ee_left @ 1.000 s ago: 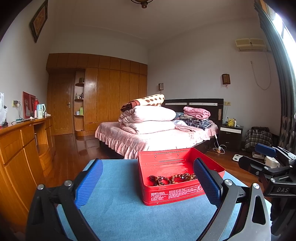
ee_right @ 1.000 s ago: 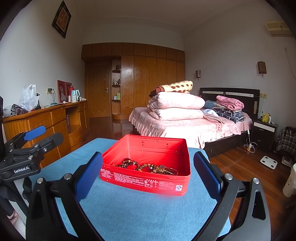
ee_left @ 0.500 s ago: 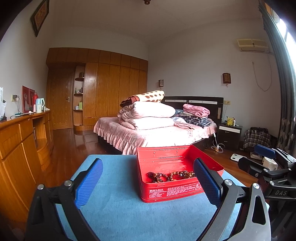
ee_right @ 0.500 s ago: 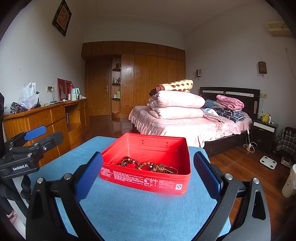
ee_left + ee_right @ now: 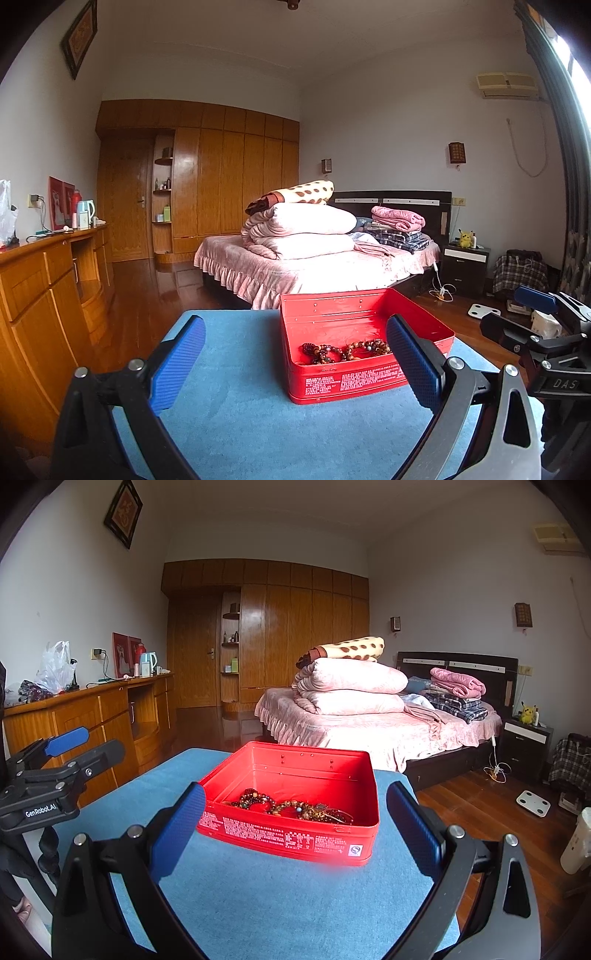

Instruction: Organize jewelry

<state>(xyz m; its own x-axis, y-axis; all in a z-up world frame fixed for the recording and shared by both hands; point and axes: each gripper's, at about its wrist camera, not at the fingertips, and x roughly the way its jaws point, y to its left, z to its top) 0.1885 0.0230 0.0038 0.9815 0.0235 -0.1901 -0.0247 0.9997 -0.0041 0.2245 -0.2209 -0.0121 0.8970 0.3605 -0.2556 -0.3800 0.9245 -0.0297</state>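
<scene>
An open red tin box [image 5: 354, 380] sits on a blue-covered table [image 5: 236, 417]; it also shows in the right wrist view [image 5: 288, 840]. Several brown and dark red bead bracelets [image 5: 343, 350] lie tangled on its floor, also seen in the right wrist view [image 5: 295, 806]. My left gripper [image 5: 295, 354] is open and empty, held just short of the box's near left. My right gripper [image 5: 295, 823] is open and empty, facing the box's front wall. Each gripper shows at the edge of the other's view: the right one [image 5: 535, 325], the left one [image 5: 62, 757].
The blue table's far edge [image 5: 207, 751] drops to a dark wooden floor. A wooden dresser [image 5: 44, 280] runs along the left wall. A bed [image 5: 317, 266] with stacked quilts stands behind, and a nightstand [image 5: 465, 266] to its right.
Both views have tilted down and shifted slightly; the box sits a little lower in the right wrist view. Both grippers stay open and the box has not moved.
</scene>
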